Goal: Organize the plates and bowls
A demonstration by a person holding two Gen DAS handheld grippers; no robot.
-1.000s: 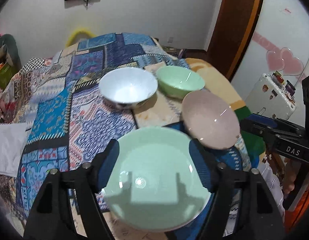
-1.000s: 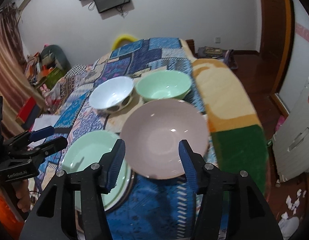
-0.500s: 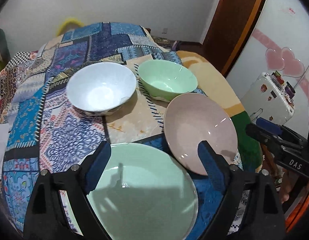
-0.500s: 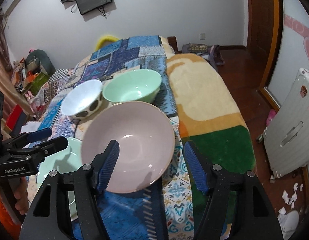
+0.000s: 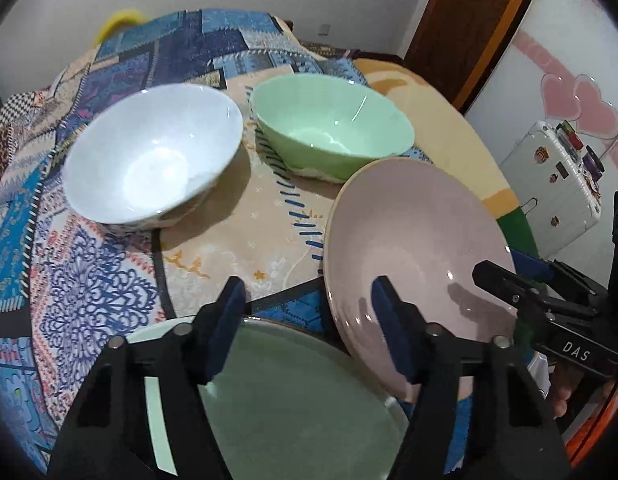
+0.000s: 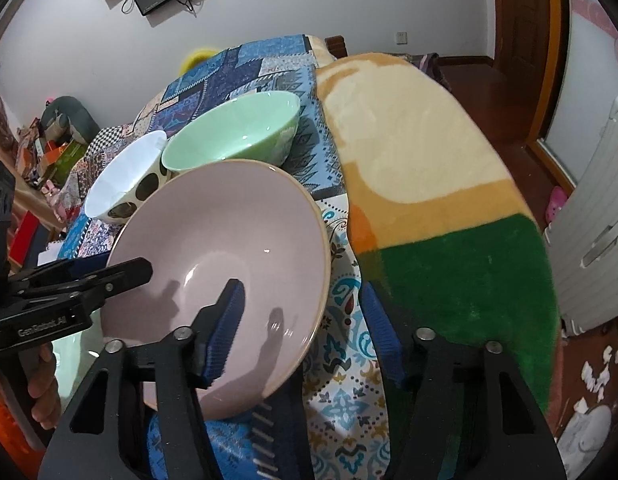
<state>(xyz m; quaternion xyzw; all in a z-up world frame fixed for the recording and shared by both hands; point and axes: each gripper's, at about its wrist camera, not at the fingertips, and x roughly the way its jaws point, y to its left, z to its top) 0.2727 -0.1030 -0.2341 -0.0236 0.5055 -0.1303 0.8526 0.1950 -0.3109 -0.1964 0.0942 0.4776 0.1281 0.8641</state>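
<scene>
My left gripper (image 5: 309,328) hovers over the far rim of a pale green plate (image 5: 301,400) lying on the bed. Its jaws are closing and the pads press on nothing. My right gripper (image 6: 303,332) straddles the right rim of a pink plate (image 6: 229,232), one finger over the dish and one outside it. Its jaws are closing too, with a wide gap left around the rim. Behind the plates a white bowl (image 5: 153,152) and a green bowl (image 5: 333,120) stand side by side. The pink plate (image 5: 409,240) overlaps the green plate's right edge.
Everything rests on a blue patchwork blanket (image 5: 89,280) over a bed. A plush yellow and green blanket (image 6: 449,220) covers its right side. A white suitcase (image 5: 557,184) and a brown door (image 5: 469,20) stand to the right. A hand (image 6: 41,380) holds the left gripper.
Both grippers came down and closer to the plates. The green plate slid under the left fingers. The pink plate's rim now lies between the right fingers. Both openings widened, then narrowed.
</scene>
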